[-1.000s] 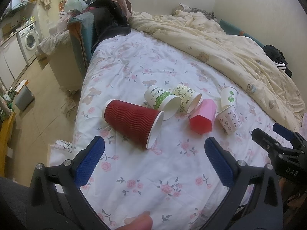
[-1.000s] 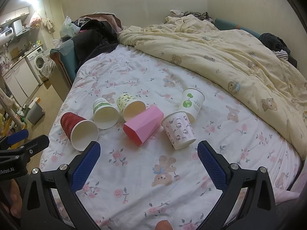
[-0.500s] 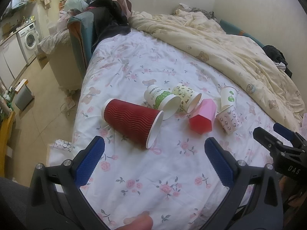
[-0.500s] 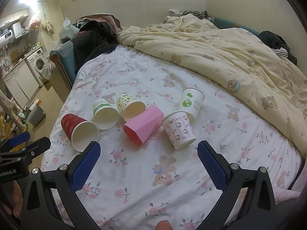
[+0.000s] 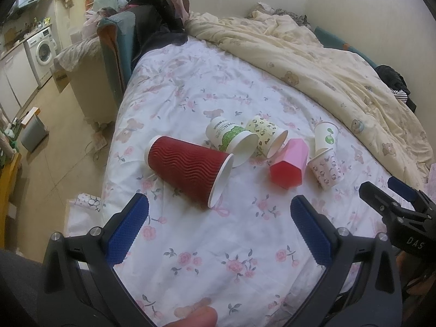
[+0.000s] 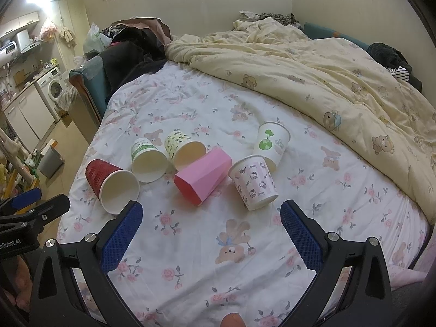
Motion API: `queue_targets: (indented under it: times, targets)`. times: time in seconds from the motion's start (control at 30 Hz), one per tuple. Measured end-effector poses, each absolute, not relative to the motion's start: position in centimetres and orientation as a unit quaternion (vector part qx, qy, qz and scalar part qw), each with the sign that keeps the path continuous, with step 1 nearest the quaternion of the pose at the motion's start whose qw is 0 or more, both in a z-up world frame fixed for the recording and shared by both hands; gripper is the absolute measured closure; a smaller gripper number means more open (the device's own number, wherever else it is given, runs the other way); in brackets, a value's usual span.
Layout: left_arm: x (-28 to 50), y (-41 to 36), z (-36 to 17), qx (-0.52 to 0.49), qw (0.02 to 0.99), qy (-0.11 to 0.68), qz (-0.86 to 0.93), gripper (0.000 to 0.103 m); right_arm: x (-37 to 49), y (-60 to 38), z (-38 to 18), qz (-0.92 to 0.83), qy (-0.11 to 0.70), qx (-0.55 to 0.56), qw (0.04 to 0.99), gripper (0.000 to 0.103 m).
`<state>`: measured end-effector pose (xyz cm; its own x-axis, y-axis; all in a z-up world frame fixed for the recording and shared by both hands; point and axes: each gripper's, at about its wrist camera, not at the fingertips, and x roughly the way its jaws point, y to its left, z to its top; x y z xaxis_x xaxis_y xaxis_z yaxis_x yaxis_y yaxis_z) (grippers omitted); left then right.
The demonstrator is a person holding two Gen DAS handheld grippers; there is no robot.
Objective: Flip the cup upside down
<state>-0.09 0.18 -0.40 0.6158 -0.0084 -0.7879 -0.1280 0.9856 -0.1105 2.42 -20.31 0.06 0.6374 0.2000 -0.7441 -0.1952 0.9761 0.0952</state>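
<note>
Left hand-held gripper open, red cup just ahead.

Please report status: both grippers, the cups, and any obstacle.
Left gripper open, right gripper open, both empty above the bed sheet. Six cups on their sides, none flipped; red cup nearest left. No obstacle seen.
</note>
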Motion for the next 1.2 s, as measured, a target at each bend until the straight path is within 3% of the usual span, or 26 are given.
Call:
queue_targets:
  times: [0.63, 1.2]
  targets:
    - [0.4, -0.1, -0.7, -0.077, 0.88, 0.467, 0.029, 0.0, 3.5, -20.7, 0.1, 0.107, 0.423, 0.017, 0.9, 0.0]
    - [10.8, 3.7, 0.0, -0.08, 0.839, 0.53, 0.091, 0.0, 13.3, -19.5, -0.8, 0.107, 0.45, 0.03, 0.886, 0.0]
